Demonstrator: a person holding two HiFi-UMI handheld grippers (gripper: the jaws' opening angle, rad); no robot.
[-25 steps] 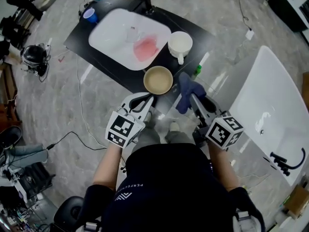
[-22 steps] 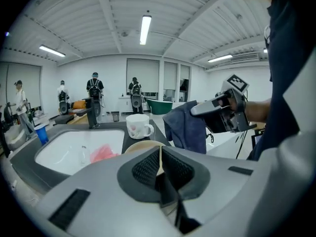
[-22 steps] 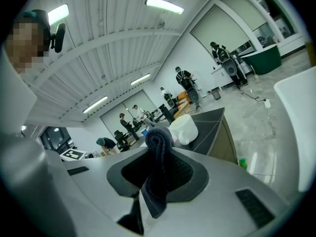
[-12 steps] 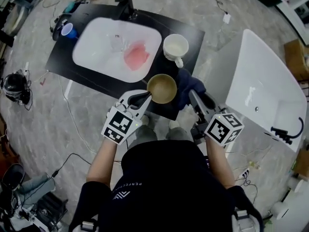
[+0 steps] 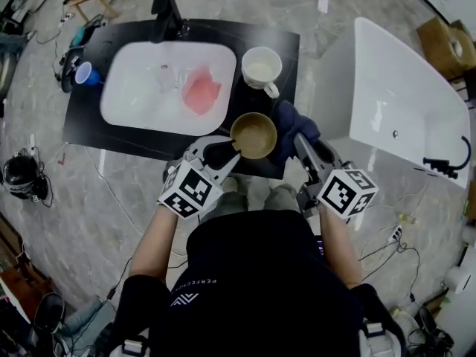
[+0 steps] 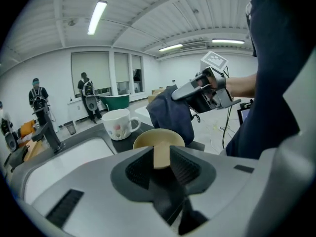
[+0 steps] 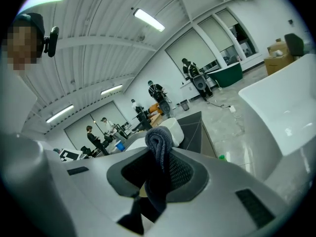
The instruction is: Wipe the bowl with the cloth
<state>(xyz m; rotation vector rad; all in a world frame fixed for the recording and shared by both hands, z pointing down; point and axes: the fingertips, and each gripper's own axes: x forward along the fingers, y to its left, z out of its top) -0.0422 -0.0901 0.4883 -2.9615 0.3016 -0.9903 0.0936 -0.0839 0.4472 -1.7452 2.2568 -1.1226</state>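
The tan bowl [image 5: 253, 134] stands near the front edge of the black counter [image 5: 286, 43]. My left gripper [image 5: 225, 152] reaches its near-left rim. In the left gripper view the rim [image 6: 161, 154] shows between the jaws, which have just been opening and no longer press on it. My right gripper [image 5: 303, 146] is shut on the dark blue cloth [image 5: 291, 127], which hangs bunched against the bowl's right side. The cloth [image 7: 159, 142] fills the gap between the right jaws and also shows in the left gripper view as a dark fold [image 6: 171, 115] behind the bowl [image 6: 157, 136].
A white sink [image 5: 141, 99] holds a pink cloth [image 5: 199, 91], with a black tap [image 5: 167, 10] behind it. A white mug [image 5: 260, 67] stands behind the bowl and a blue cup [image 5: 85, 73] at the counter's left. A white bathtub [image 5: 401, 103] is to the right. Cables cross the floor.
The bowl and both grippers sit closer together: the cloth has come from hanging apart to resting against the bowl's right side. The head view has swung over the counter.
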